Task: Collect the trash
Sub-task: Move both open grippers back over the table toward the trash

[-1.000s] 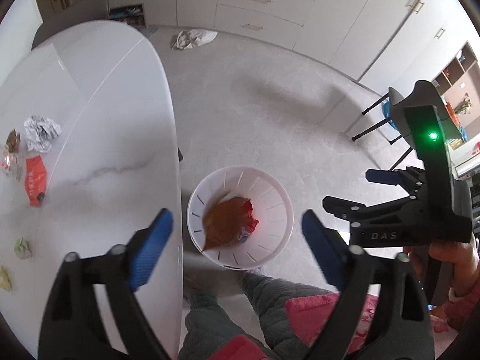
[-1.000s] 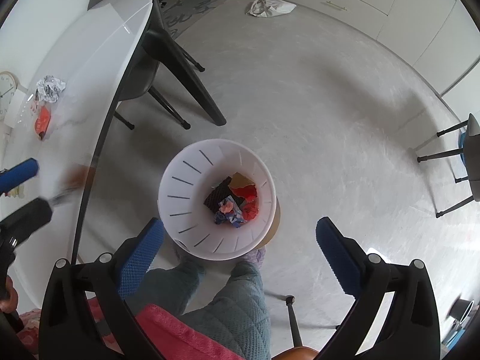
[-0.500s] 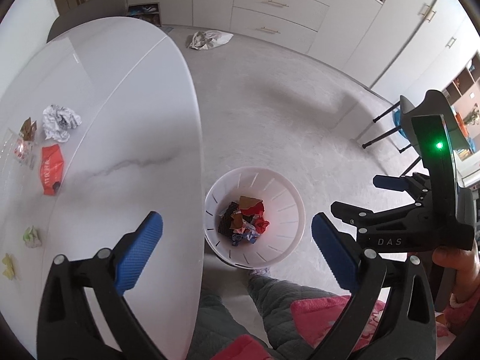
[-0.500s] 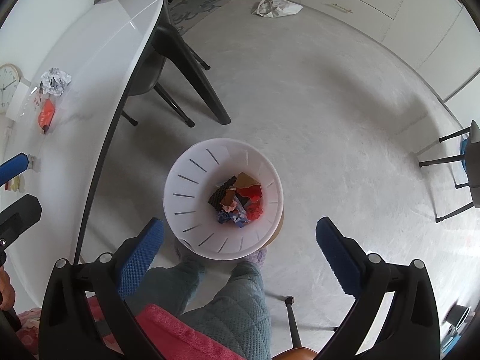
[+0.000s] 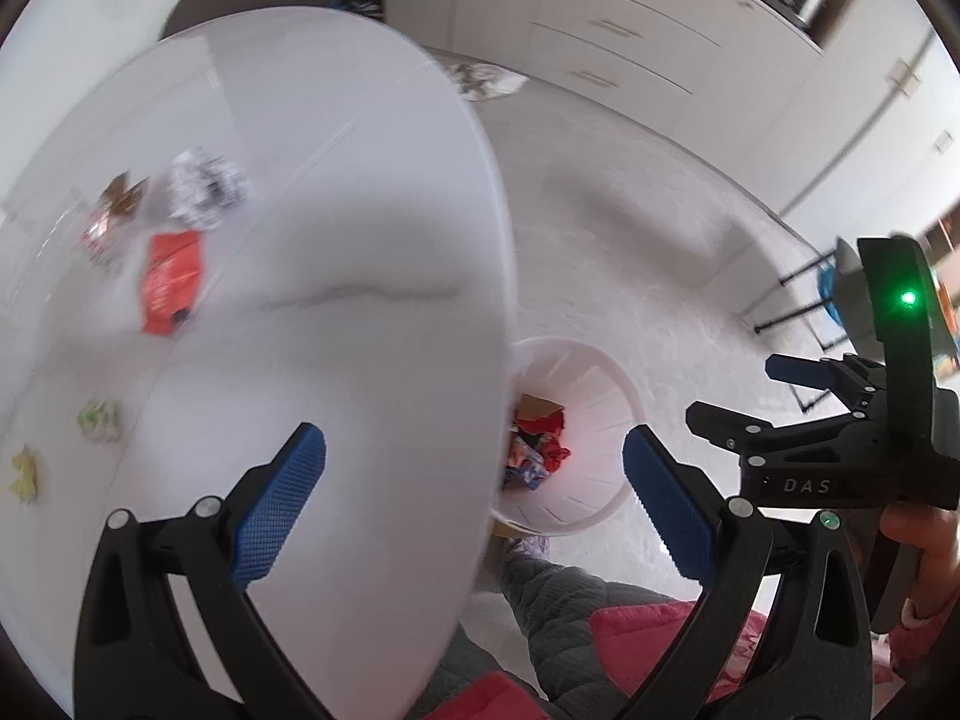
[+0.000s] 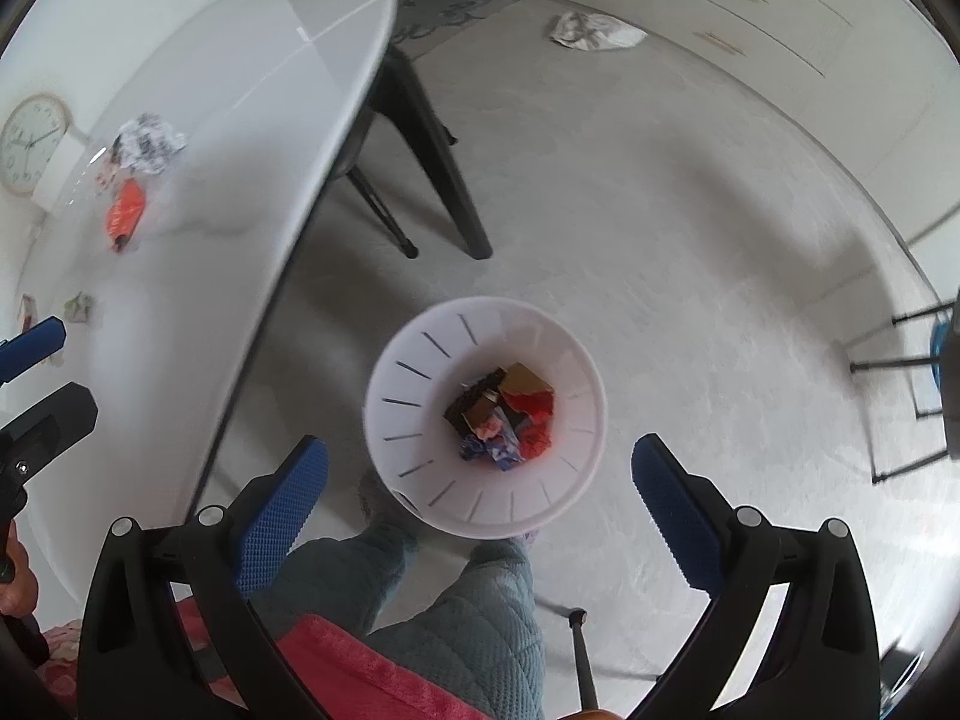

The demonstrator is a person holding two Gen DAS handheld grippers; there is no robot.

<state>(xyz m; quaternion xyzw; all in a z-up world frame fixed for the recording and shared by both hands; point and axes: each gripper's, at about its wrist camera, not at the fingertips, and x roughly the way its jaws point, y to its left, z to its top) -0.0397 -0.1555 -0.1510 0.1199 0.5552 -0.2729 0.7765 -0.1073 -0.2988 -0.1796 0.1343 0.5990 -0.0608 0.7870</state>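
Both tongs agape – prob. empty.

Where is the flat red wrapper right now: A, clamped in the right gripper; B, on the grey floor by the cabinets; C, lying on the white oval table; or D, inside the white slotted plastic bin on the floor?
C: the flat red wrapper lies on the white oval table beside a crumpled black-and-white paper ball, while both grippers are open and empty.
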